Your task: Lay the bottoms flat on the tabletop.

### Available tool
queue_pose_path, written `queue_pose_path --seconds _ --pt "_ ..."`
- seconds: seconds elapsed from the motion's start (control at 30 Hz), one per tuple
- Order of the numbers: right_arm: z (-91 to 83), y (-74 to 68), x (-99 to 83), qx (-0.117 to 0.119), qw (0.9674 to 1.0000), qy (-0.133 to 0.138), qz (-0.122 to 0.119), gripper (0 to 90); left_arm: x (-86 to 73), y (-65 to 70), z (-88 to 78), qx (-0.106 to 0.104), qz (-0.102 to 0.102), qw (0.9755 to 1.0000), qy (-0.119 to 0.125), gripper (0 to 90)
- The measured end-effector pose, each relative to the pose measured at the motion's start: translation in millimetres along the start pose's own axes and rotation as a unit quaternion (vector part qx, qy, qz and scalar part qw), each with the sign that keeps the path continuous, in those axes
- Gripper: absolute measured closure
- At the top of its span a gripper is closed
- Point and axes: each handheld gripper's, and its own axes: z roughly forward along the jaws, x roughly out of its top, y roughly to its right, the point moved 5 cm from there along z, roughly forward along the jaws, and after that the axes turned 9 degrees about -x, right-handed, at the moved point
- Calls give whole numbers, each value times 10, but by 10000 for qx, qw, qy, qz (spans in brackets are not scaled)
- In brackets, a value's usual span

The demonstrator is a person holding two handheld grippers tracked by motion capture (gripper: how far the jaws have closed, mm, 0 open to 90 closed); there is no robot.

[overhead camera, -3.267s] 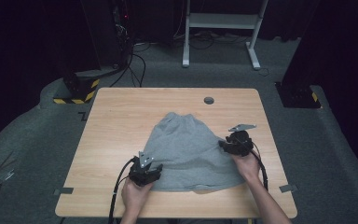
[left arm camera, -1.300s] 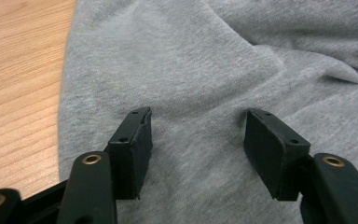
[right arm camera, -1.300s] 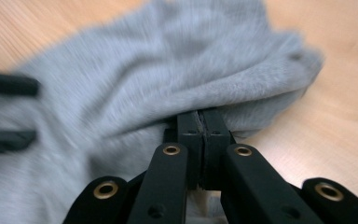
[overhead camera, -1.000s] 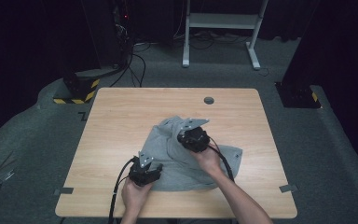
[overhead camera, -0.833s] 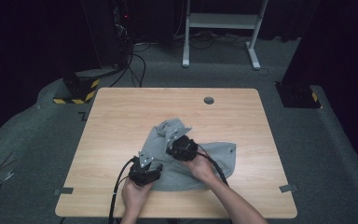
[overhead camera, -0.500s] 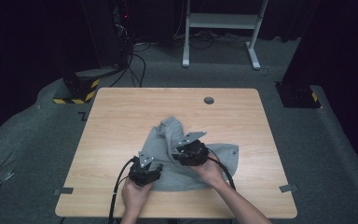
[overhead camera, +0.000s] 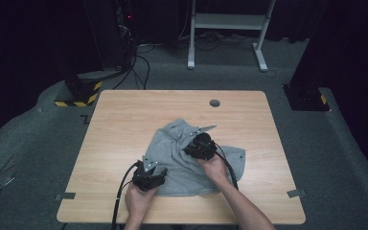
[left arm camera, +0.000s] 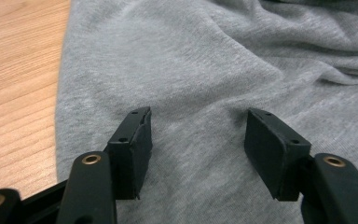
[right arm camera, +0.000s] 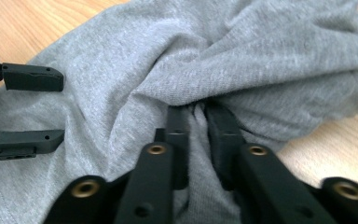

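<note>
A grey cloth garment (overhead camera: 172,148) lies rumpled on the wooden table (overhead camera: 124,120). My left gripper (overhead camera: 151,167) rests on its front left part, open, with flat cloth (left arm camera: 191,60) under and between its jaws; in the left gripper view its jaws (left arm camera: 198,135) stand well apart. My right gripper (overhead camera: 194,145) is over the garment's middle. Its jaws have just been closing, and in the right gripper view (right arm camera: 198,121) they pinch a bunched fold of the cloth (right arm camera: 261,51). That view also has the left gripper (right arm camera: 32,107) at its left edge.
A small round grommet (overhead camera: 214,102) sits near the table's far edge. Bare wood (overhead camera: 278,191) surrounds the garment on all sides. On the floor beyond stand a black-and-yellow base (overhead camera: 79,93) with cables and a white frame (overhead camera: 225,21).
My right gripper has carried the garment's right edge leftward over its middle, leaving the cloth folded and bunched, and has sunk onto it. The left gripper has stayed put.
</note>
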Motion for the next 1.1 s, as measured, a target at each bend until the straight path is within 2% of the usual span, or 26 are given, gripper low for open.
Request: queue_pose_path --seconds 0.03,0.07,0.17,0.2,0.23,0.27,0.3,0.33,0.4,0.47,0.5,0.53,0.57,0.6,0.63,0.67,0.7,0.73,0.8,0.9,0.93,1.03,1.07,1.1 --pt "0 0 0 0 10000 0 0 833 0 0 0 0 0 10000 0 416" --pt "-71 -3 36 -63 9997 188 -162 842 0 0 0 -1 -2 10000 -1 416" --pt "-282 -25 114 -115 9982 555 -190 842 0 0 0 -4 4 10000 -5 416" --pt "-282 -25 114 -115 9982 555 -190 842 0 0 0 -4 4 10000 -5 416" --pt "-431 -57 202 -230 9957 804 -388 840 0 0 1 -5 3 10000 2 416" --pt "-499 -92 250 -254 9941 918 -519 839 0 0 0 -5 8 10000 -7 416" --pt "-499 -92 250 -254 9941 918 -519 839 0 0 0 -5 8 10000 -7 416" --pt "-590 -212 340 -277 9901 1111 -808 836 0 0 0 -4 6 10000 -5 416" --pt "-592 -358 386 -250 9867 1180 -1089 831 1 2 2 -1 -5 10000 10 416" --pt "-457 -538 377 -132 9849 970 -1428 806 0 0 1 1 9 10000 0 416" --pt "-321 -614 343 -38 9834 688 -1677 783 0 0 1 1 9 10000 0 415" --pt "-130 -684 265 -97 9813 266 -1903 747 0 0 0 9 9 10000 -3 415" --pt "-21 -700 214 -176 9796 105 -2001 718 -1 0 1 13 9 10000 4 414" --pt "98 -698 139 -137 9818 -17 -1895 699 -1 0 0 4 14 10000 -7 413" --pt "120 -687 116 8 9852 49 -1715 689 -1 0 0 4 14 10000 -7 412" --pt "92 -655 100 185 9897 138 -1411 670 -1 1 -1 -7 7 10000 -12 411" --pt "63 -633 98 261 9914 160 -1270 644 -1 1 1 -5 9 10000 -4 411" --pt "-7 -597 99 279 9921 208 -1206 606 -1 0 0 1 9 10000 -4 411" --pt "-152 -542 106 155 9915 341 -1243 566 0 1 1 -9 3 10000 -2 410" --pt "-421 -394 82 41 9912 659 -1146 571 -1 0 -1 -9 13 10000 -16 410" --pt "-500 -300 55 -56 9916 745 -1056 578 -1 0 -1 -5 11 10000 -16 410" --pt "-564 -20 -15 -339 9944 732 -682 578 -1 0 -1 -6 14 10000 -19 410" --pt "-559 44 -36 -400 9951 705 -564 574 -1 0 -1 -5 14 10000 -18 410" --pt "-559 44 -36 -400 9951 705 -564 574 -1 0 -1 -5 14 10000 -18 409"
